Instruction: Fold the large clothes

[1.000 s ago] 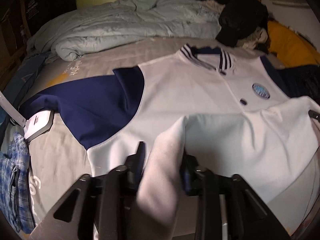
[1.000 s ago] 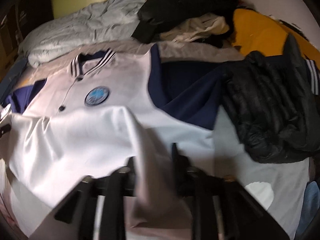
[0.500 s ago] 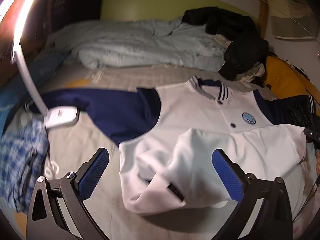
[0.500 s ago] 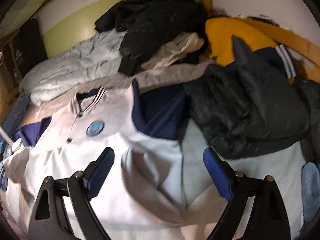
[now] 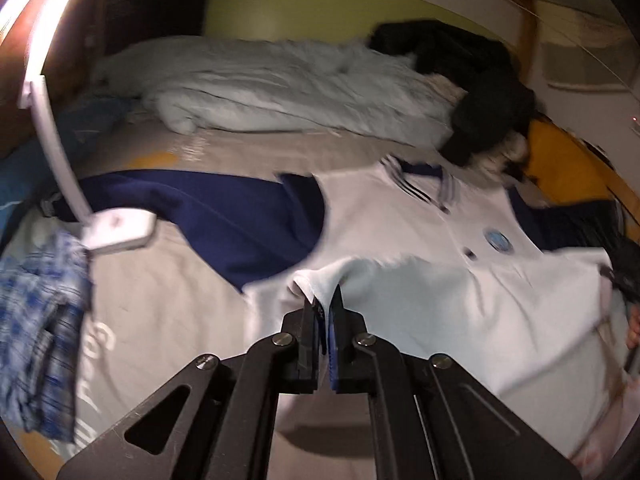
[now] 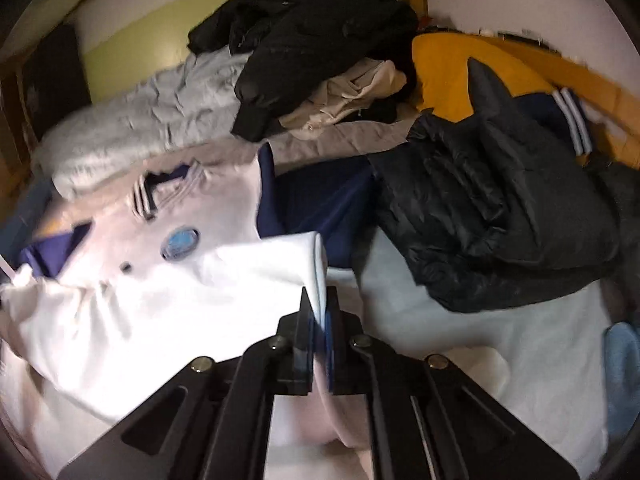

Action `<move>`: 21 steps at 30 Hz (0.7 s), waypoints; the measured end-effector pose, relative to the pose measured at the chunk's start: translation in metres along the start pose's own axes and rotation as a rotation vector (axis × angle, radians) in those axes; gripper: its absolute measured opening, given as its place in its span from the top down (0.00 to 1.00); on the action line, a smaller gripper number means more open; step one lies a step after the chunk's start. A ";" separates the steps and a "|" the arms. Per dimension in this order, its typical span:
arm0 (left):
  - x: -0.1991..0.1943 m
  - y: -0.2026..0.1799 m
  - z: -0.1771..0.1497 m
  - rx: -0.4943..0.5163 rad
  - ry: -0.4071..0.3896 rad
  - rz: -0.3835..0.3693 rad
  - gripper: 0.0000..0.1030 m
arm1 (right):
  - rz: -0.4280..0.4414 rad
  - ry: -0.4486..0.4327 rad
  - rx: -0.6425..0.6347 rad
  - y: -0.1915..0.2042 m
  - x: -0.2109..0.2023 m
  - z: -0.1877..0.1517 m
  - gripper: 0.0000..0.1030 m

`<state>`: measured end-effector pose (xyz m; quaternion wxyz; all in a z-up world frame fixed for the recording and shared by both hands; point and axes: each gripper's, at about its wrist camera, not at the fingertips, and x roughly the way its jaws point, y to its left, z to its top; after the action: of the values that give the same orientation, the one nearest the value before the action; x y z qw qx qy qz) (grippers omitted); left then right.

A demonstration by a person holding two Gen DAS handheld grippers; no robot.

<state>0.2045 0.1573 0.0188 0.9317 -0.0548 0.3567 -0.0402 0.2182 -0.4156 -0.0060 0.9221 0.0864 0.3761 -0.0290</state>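
Observation:
A white jacket (image 5: 404, 232) with navy sleeves, a striped collar and a round blue badge (image 5: 498, 239) lies front-up on the bed. Its lower part is folded up over the chest. My left gripper (image 5: 324, 300) is shut, pinching the left corner of that folded white layer. In the right wrist view the jacket (image 6: 168, 280) fills the left half. My right gripper (image 6: 318, 300) is shut on the right corner of the fold, and white cloth runs down between its jaws. The navy right sleeve (image 6: 320, 208) lies partly under a black puffer jacket (image 6: 492, 216).
A pale blue duvet (image 5: 280, 88) and black coats (image 5: 472, 80) are heaped at the head of the bed, beside a yellow cushion (image 6: 452, 72). At the left lie a blue plaid shirt (image 5: 36, 320) and a white device on a curved arm (image 5: 116, 228). Grey sheet (image 5: 152, 288) shows between them.
A second ago both grippers held thick folds of the jacket. Half a second ago both stood wide open with the folded part dropped. Now both are shut again on the fold's corners.

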 end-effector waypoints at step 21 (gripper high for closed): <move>0.015 0.016 -0.040 -0.004 0.204 0.080 0.76 | -0.031 0.030 0.049 -0.006 -0.018 -0.016 0.74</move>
<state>0.1895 0.1683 -0.0224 0.8913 -0.0380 0.4518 -0.0079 0.1936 -0.4185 -0.0058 0.9134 0.1037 0.3903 -0.0512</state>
